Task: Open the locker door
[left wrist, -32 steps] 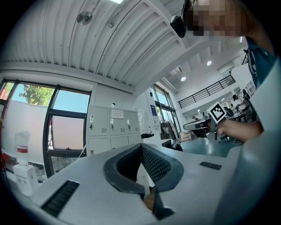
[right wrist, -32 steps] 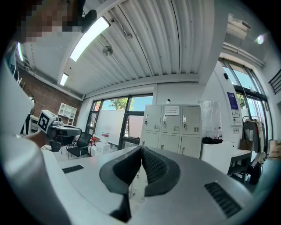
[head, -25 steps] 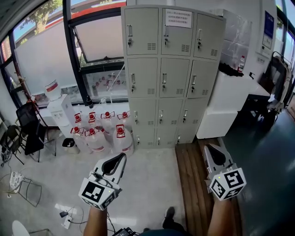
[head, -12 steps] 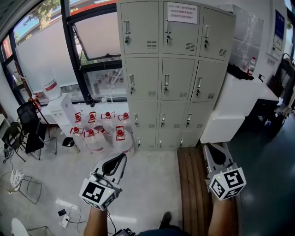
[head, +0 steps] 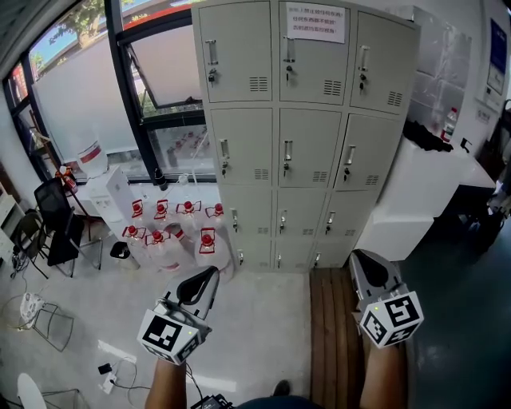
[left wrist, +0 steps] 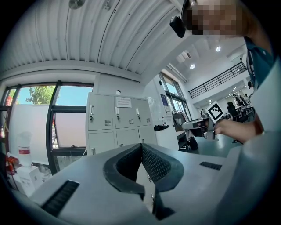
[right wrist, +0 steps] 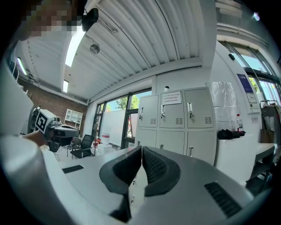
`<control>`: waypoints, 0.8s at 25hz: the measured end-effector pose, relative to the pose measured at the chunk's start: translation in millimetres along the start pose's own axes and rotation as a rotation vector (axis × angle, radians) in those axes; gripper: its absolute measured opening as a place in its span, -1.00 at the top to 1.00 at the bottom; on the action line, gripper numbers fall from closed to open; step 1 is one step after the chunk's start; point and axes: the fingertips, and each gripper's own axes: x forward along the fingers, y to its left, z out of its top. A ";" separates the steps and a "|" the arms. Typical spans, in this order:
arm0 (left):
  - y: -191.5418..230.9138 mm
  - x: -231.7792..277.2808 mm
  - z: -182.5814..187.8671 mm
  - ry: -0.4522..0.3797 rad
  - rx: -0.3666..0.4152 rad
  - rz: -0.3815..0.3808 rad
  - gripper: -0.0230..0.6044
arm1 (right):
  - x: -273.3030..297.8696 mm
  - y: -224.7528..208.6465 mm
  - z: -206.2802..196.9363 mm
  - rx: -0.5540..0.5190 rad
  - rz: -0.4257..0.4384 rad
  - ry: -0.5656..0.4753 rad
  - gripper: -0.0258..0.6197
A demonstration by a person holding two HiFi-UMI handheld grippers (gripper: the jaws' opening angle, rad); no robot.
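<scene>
A grey locker cabinet (head: 307, 128) with three columns of doors stands ahead against the wall; every door is closed, each with a small handle and lock. A white notice (head: 315, 21) is stuck on the top middle door. The same locker cabinet (left wrist: 116, 125) shows in the left gripper view, and in the right gripper view the locker cabinet (right wrist: 173, 121) is ahead too. My left gripper (head: 209, 277) is held low at the left, shut and empty. My right gripper (head: 361, 260) is low at the right, also shut with nothing in it. Both are well short of the lockers.
Several water jugs (head: 180, 228) with red caps stand on the floor left of the lockers, beside a water dispenser (head: 104, 188). A white counter (head: 423, 188) adjoins the lockers on the right. Black chairs (head: 48, 228) stand at the far left. Wooden planking (head: 331, 327) runs underfoot.
The view has drawn closer to the lockers and tilted up a little. Both grippers keep their places in the view and stay shut.
</scene>
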 end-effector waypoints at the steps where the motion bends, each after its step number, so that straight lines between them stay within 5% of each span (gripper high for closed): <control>1: -1.8 8.1 1.4 -0.002 0.002 0.004 0.88 | 4.2 -7.8 -1.3 0.000 0.008 -0.002 0.81; 10: -6.7 61.2 2.7 0.003 0.023 -0.007 0.87 | 30.7 -52.5 -15.4 0.024 0.017 0.004 0.81; 20: 30.4 120.8 -15.9 -0.027 -0.004 -0.099 0.87 | 65.1 -73.1 -25.8 0.013 -0.081 0.018 0.81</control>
